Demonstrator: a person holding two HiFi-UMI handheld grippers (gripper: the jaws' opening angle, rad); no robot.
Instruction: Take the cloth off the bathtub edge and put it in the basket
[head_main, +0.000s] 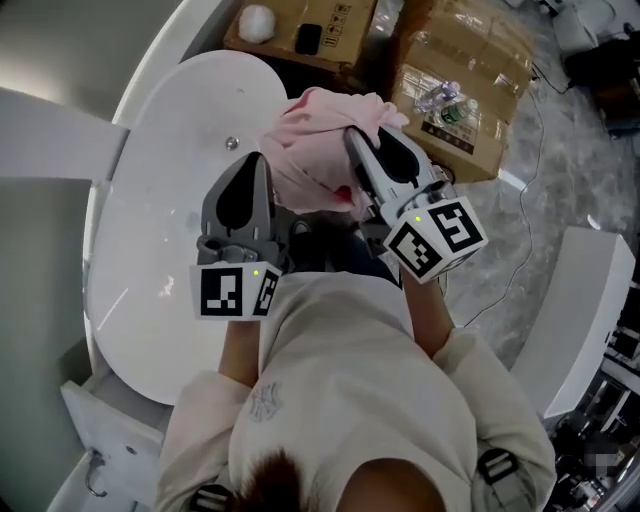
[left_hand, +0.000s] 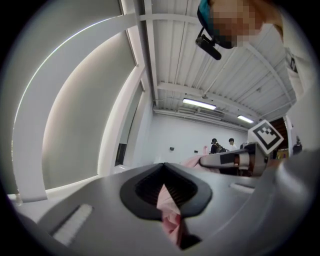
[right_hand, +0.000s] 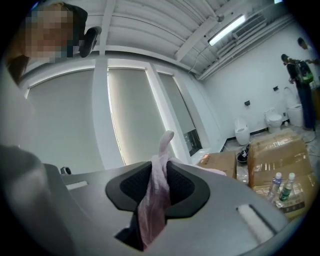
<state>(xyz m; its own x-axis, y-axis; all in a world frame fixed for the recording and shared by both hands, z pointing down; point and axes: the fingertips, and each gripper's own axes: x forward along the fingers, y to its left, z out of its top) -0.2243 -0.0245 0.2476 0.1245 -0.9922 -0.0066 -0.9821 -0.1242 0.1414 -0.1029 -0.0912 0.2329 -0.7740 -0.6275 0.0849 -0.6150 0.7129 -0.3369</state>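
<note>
Head view, looking steeply down: I hold a bunched pink cloth (head_main: 315, 135) between two grippers in front of my chest. My left gripper (head_main: 260, 162) grips its left side. My right gripper (head_main: 352, 135) grips its right side. The cloth bulges out beyond both sets of jaws, away from me.

Left gripper view: the jaws are nearly together, pinching a thin fold of pink fabric. Right gripper view: the jaws are slightly apart, clamped on a thicker twist of the cloth, and one corner pokes straight up above them.

The cloth shows over the far rim of the white bathtub (head_main: 165, 210), at the end nearest the boxes. I cannot tell whether it touches the rim.

Beyond the tub, an open cardboard box (head_main: 345, 25) holds a white rounded object (head_main: 257, 20) and a small black object (head_main: 308, 38). A second, larger box (head_main: 480, 60) stands to its right. Clear plastic bottles (head_main: 440, 97) show against it, on it or just beside it.

The cloth's long axis runs from one gripper to the other, rising slightly toward the right.
</note>
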